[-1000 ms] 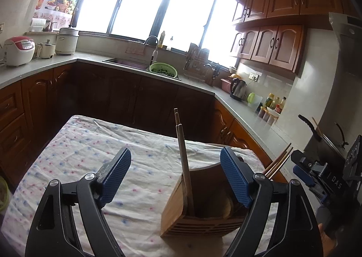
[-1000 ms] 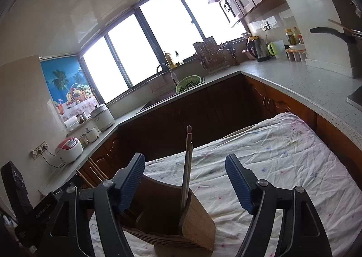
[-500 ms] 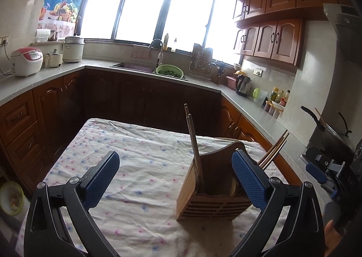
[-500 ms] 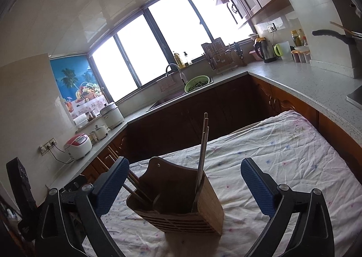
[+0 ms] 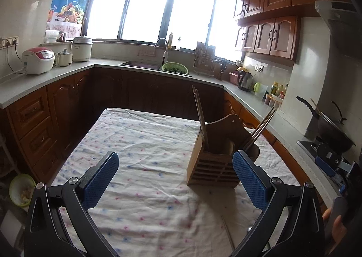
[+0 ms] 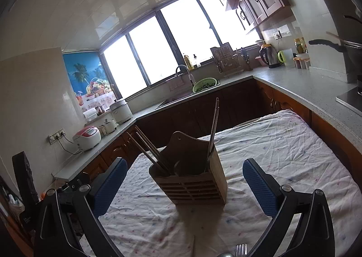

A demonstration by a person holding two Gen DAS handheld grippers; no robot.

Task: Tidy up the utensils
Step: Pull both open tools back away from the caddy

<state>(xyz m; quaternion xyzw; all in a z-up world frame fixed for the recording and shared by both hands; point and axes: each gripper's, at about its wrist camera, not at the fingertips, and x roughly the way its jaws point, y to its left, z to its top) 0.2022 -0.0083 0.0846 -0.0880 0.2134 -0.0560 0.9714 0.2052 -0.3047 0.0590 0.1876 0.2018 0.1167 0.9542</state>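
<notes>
Both my left claw and right claw gape wide and empty over the surface's dotted white cloth, the slatted wooden utensil holder with brown chopsticks standing at twelve o'clock, a metal fork at six.

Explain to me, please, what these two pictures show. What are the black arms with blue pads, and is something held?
No robot is here: a person carries one hand-held gripper in each hand, and each picture comes from a camera on one gripper. The blue pads are its fingers. The left gripper and the right gripper both stand wide open and hold nothing. On the flowered tablecloth stands a wooden utensil holder with chopsticks in it. At the near edge of the right view lies a fork, not yet put away.
</notes>
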